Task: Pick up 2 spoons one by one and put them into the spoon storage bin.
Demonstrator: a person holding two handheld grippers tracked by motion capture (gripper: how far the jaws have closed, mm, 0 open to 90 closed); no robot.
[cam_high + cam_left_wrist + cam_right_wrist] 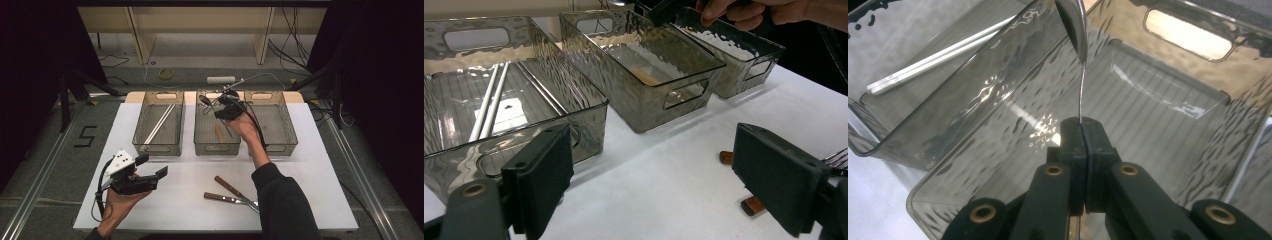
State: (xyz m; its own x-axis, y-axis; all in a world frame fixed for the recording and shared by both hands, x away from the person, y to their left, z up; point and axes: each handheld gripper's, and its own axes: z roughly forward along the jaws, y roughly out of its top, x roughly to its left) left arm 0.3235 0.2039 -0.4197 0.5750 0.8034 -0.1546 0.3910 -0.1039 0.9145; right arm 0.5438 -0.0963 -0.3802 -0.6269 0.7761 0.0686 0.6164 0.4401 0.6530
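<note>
Black jaws of your left gripper (pixel 152 172) stand wide apart with nothing between them, held low over the near left of the white table (pixel 180 200) in an upturned hand. Just beyond, toward the middle of the near edge, two wooden-handled utensils (pixel 227 191) lie waiting on the sheet; in the left gripper view fork tines show at the end of one of them, and the other's working end is hidden behind your right sleeve.

Farther out, three smoked clear plastic bins sit in a row. The left bin (pixel 159 122) holds a pair of white chopsticks (pixel 159 126). The middle bin (pixel 217 127) already holds one wooden-handled piece (pixel 219 132) lying on its floor. Your right gripper (pixel 1082 131) hangs over the back of that bin, jaws pinched tight on the thin metal stem of a spoon (pixel 1075 22), whose bowl points up and away from the jaws toward the bin's far wall. The right bin (pixel 272 122) looks bare.

To place it well, bring the spoon's bowl low inside the middle bin, clear of the rim and the dividing wall, and lay the stem close to flat before easing the jaws apart, so it settles beside the piece already there and does not bounce or tip onto the rim.
</note>
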